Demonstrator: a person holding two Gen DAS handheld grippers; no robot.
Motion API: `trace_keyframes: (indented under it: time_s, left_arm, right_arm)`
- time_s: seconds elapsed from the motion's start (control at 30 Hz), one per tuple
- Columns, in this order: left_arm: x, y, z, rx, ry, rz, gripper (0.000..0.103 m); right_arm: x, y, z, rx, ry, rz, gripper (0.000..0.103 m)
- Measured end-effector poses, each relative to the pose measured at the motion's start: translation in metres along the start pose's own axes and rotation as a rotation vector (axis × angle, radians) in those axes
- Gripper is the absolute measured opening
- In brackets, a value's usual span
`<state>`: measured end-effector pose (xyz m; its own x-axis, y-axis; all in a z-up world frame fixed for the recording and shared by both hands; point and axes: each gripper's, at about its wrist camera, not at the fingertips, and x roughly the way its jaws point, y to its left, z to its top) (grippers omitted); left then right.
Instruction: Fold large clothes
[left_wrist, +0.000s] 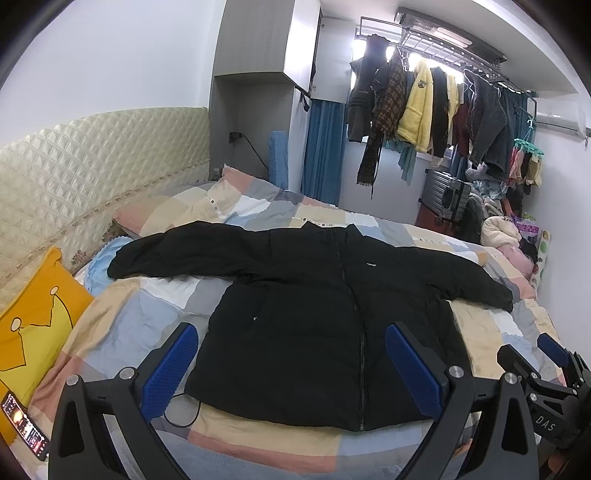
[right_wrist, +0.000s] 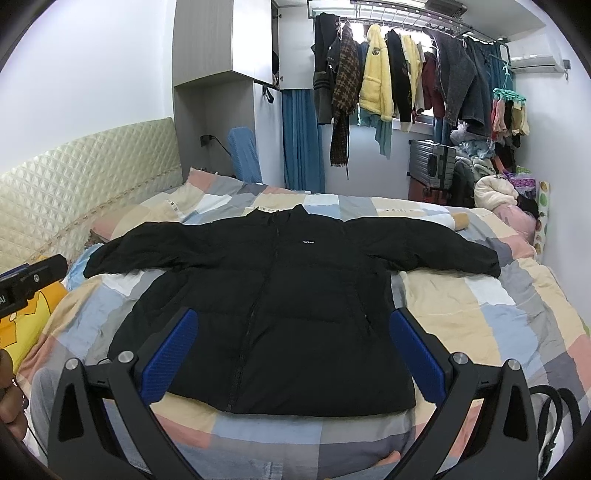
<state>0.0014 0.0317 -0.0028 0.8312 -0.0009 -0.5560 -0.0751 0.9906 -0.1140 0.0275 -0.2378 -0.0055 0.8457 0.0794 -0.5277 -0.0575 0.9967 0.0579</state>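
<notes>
Beyond both grippers' spread fingers (empty) lies the jacket.

white walls, quilted cream headboard, patchwork bedspread, blue curtain, backlit clothes rail.

patchwork quilt covering the bed, cream quilted headboard along the left wall. yellow pillow with a phone lit up beside it. clothes rack packed with coats at the back, silver suitcase underneath, blue curtain nearby.
</notes>
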Motion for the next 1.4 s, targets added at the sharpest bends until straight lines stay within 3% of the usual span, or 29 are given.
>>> trace_keyframes:
  time_s: [0.93,1.2,1.4]
  left_arm:
    - [0.016,-0.015,0.001,0.045,0.021,-0.029,0.102]
    - [0.026,-0.011,0.027,0.038,0.014,-0.016,0.102]
    - [0.026,-0.007,0.065,0.04,-0.089,-0.065,0.102]
  right_arm:
    - [0.011,0.007,0.002,0.007,0.021,0.023,0.103]
    - [0.015,-0.001,0.024,0.014,0.009,0.004,0.103]
    - [0.017,-0.015,0.046,0.055,-0.046,0.0,0.103]
